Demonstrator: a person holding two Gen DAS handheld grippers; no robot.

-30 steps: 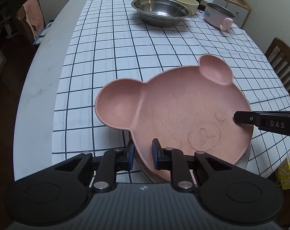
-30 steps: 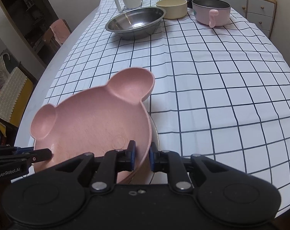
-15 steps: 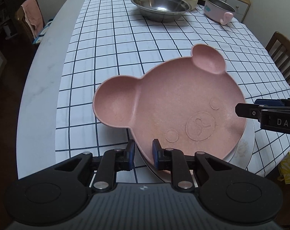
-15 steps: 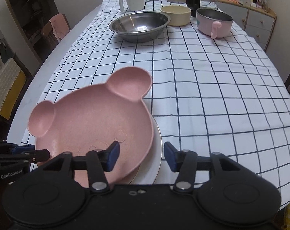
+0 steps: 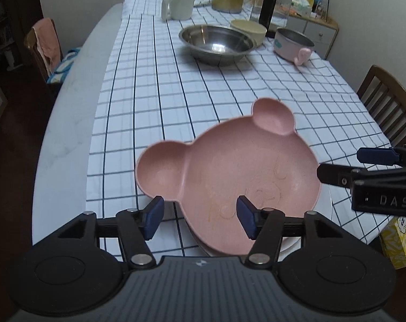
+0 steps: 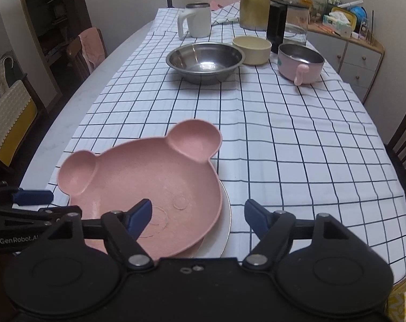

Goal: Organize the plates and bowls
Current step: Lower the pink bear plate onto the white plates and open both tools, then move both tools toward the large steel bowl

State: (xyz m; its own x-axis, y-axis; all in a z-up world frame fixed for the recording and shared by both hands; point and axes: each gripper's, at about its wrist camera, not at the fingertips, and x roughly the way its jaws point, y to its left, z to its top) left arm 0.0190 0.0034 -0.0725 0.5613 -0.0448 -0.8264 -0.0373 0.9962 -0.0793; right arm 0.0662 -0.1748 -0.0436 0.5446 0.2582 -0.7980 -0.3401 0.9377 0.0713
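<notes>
Your left gripper (image 5: 200,220) and right gripper (image 6: 197,221) are both opening, pads clear of the rim. The pink bear plate (image 6: 146,187) sits between them, nested on the white plate (image 6: 224,228) to stack. Steel bowl (image 6: 204,61) waits far ahead.

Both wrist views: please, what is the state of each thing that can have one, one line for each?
Pink bear-shaped plate: released, lying on the white round plate, empty.
White round plate: under the pink plate.
Steel bowl: upright, empty.
Cream bowl: upright, apart.
Pink handled pot: upright, no lid.
White lidded mug: upright.
Left gripper: fingers opening, holding nothing.
Right gripper: fingers opening, holding nothing.
</notes>
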